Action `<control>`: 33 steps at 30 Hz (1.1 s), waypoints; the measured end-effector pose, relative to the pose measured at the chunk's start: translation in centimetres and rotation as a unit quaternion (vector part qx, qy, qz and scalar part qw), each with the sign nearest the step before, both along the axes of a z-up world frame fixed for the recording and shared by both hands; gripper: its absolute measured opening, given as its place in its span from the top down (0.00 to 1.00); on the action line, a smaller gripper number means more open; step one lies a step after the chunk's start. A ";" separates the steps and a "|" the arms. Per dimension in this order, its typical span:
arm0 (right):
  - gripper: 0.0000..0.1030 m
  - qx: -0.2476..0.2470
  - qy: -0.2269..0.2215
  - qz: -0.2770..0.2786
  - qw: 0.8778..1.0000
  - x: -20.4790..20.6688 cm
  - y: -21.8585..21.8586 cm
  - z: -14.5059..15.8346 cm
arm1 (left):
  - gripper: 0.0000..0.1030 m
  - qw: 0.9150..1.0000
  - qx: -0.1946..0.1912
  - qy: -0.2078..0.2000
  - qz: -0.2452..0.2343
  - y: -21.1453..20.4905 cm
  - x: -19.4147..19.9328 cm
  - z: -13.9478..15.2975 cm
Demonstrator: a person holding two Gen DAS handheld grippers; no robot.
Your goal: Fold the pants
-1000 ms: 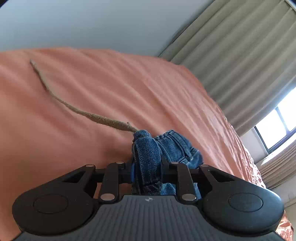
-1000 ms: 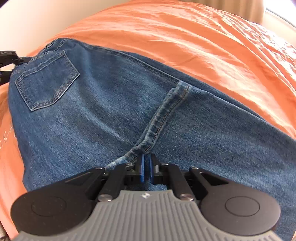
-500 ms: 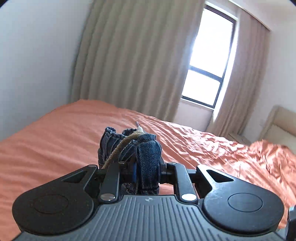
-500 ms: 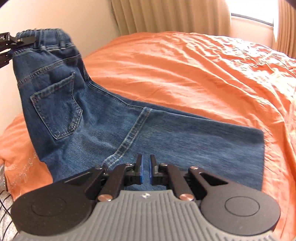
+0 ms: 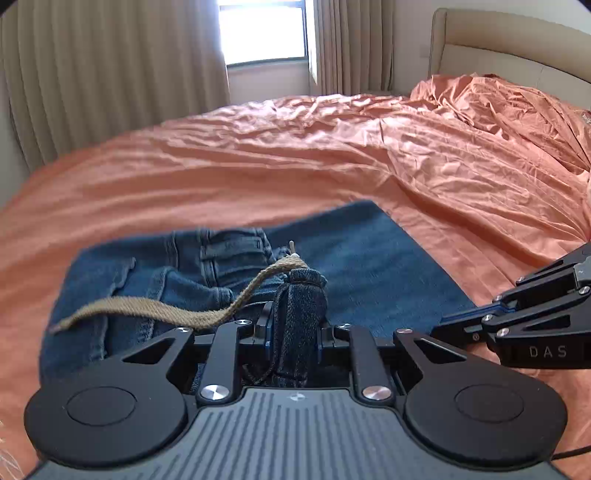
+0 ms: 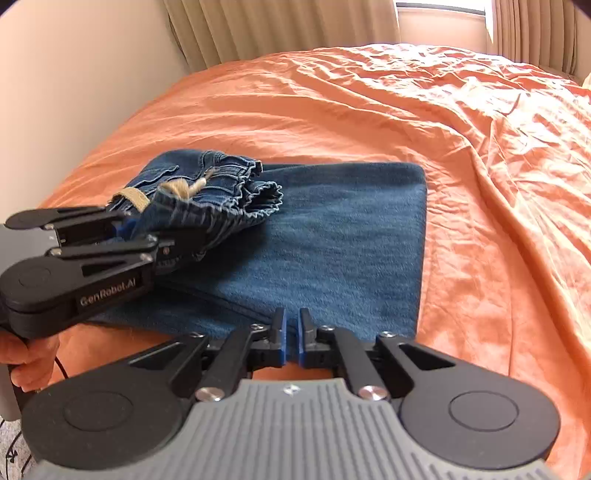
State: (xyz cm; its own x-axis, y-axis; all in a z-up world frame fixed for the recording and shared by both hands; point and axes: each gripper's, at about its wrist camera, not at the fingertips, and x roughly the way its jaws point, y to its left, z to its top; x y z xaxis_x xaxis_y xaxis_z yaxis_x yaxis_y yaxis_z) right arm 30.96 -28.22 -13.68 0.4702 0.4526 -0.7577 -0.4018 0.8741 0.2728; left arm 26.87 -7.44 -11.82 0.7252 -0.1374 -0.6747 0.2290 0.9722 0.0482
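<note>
The jeans [image 6: 332, 236] lie on the bed [image 6: 369, 110], on its orange sheet. The leg section is spread flat; the waistband end [image 6: 236, 184] is bunched and lies on top of the legs, toward the wall side of the bed.

Left gripper [image 5: 293, 328]: clenched on a thick fold of denim at the waistband. The fold stands up between its fingers. In the right wrist view the same gripper [image 6: 147, 229] sits at the left edge of the jeans, holding the gathered waistband just above the flat leg fabric. A hand [image 6: 29, 354] shows below it at the frame edge.

A tan drawstring [image 5: 159, 314] runs from the gripped fold, drapes left over the denim and ends near the left edge of the jeans. Its knotted end [image 6: 184, 188] shows on the waistband in the right wrist view.

Right gripper [image 6: 291, 339]: fingers nearly together with a narrow gap between the blue pads [image 6: 281, 339]. The near edge of the jeans sits at its tips; whether fabric is pinched cannot be told. In the left wrist view it [image 5: 443, 326] enters from the right, tips at the jeans' right edge.

Curtains [image 5: 110, 74], a window [image 5: 262, 29] and a headboard [image 5: 498, 44] stand beyond the bed.
</note>
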 end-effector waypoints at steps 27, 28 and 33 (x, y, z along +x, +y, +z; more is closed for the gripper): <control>0.68 0.216 0.130 -0.087 0.964 11.0 4.9 -1.1 | 0.57 0.991 -0.096 0.079 0.054 16.9 6.0 3.8; 0.67 0.218 0.137 -0.093 0.962 11.5 5.1 -1.6 | 0.62 0.991 -0.091 0.080 0.059 17.4 6.4 3.5; 0.60 0.241 0.173 -0.118 0.948 13.3 5.8 -4.5 | 0.84 0.988 -0.090 0.094 0.082 20.2 8.0 1.8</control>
State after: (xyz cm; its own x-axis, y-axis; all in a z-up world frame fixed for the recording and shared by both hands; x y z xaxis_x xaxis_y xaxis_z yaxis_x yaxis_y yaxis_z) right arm 44.29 -22.45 -18.14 0.3618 0.6983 -0.6176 -0.0245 0.6694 0.7425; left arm 34.91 12.72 -10.05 0.6115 -0.1591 -0.7751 0.0562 0.9858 -0.1580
